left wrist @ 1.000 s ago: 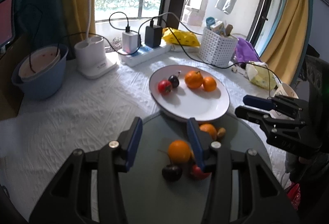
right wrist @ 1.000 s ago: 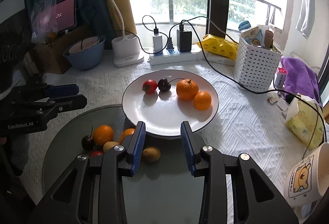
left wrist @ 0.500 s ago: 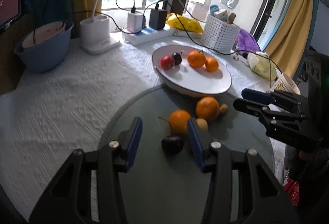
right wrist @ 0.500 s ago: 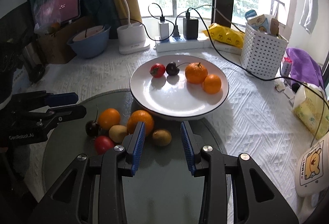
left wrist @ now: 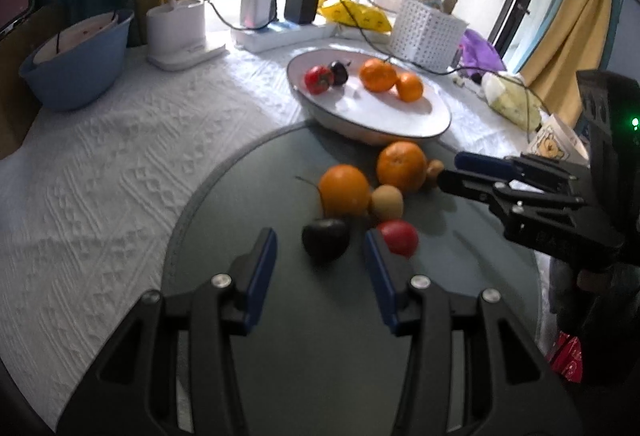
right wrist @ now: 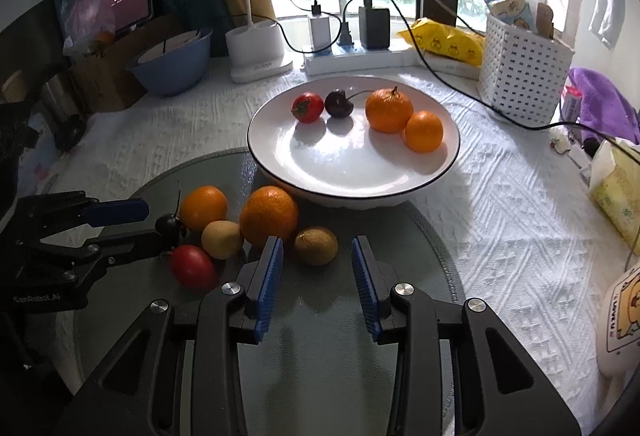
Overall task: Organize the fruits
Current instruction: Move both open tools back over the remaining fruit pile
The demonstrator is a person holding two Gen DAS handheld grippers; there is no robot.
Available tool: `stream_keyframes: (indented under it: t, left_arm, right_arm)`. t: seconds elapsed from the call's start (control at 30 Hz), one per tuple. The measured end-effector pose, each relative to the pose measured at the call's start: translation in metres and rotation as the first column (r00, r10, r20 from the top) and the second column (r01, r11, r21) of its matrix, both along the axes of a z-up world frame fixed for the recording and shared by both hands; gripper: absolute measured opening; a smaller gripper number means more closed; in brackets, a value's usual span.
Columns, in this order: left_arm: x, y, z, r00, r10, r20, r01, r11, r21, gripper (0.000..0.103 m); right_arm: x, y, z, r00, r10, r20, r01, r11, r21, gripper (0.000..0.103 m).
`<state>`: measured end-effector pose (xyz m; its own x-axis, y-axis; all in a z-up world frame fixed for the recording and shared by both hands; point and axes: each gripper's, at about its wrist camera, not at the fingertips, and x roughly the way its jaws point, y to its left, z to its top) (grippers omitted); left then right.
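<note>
Left gripper [left wrist: 320,256]: jaws part-open, nothing pressed between the blue pads. Dark cherry [left wrist: 325,238] sits on the round glass mat [left wrist: 248,188] just ahead of the gap, toward the right pad, apart from both pads. Red tomato [left wrist: 399,237] lies just beyond the right pad's tip, outside the gap. Further ahead of these jaws, a cluster: small orange [left wrist: 344,189], a pale kiwi [left wrist: 386,201] touching it on the right, then the large orange [left wrist: 401,166] behind, and a brown kiwi [left wrist: 434,169] partly hidden at its far side.

Right gripper [right wrist: 317,268]: jaws also part-open and empty. In its own view the brown kiwi [right wrist: 316,245] sits just ahead of the gap, slightly left of centre, clear of both pads. The large orange [right wrist: 269,214] is ahead of the left pad; the pale kiwi [right wrist: 222,239], tomato [right wrist: 193,267], small orange [right wrist: 203,208] and cherry [right wrist: 169,225] are further left, beside the left gripper's tips [right wrist: 152,224].

Beyond both jaws: white plate [right wrist: 436,172], its near edge resting on the mat, holding a tomato, a cherry and two oranges in a row. Bench cloth [right wrist: 500,196] white, textured. To the far right of the jaws, a white perforated basket [right wrist: 524,76].
</note>
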<state>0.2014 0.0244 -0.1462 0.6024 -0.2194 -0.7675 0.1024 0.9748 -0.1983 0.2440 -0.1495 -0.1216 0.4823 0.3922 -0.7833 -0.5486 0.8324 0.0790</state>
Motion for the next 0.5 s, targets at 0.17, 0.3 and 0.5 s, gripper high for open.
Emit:
stream_keyframes:
  t: [0.17, 0.3, 0.5]
  left_arm:
    - [0.004, 0.0, -0.004, 1.0, 0.013, -0.019, -0.013, 1.0, 0.013, 0.047]
    - [0.007, -0.002, -0.007, 0.999, 0.014, -0.031, -0.013, 1.0, 0.02, 0.047]
    - [0.011, -0.003, -0.009, 0.999, 0.02, -0.036, -0.019, 1.0, 0.02, 0.047]
  right_arm:
    - [0.005, 0.001, -0.005, 1.0, 0.008, -0.015, -0.008, 1.0, -0.002, 0.038]
    - [0.008, 0.003, -0.009, 1.0, 0.016, -0.026, -0.017, 1.0, -0.005, 0.038]
    - [0.011, 0.001, -0.01, 0.999, 0.02, -0.031, -0.02, 1.0, -0.001, 0.038]
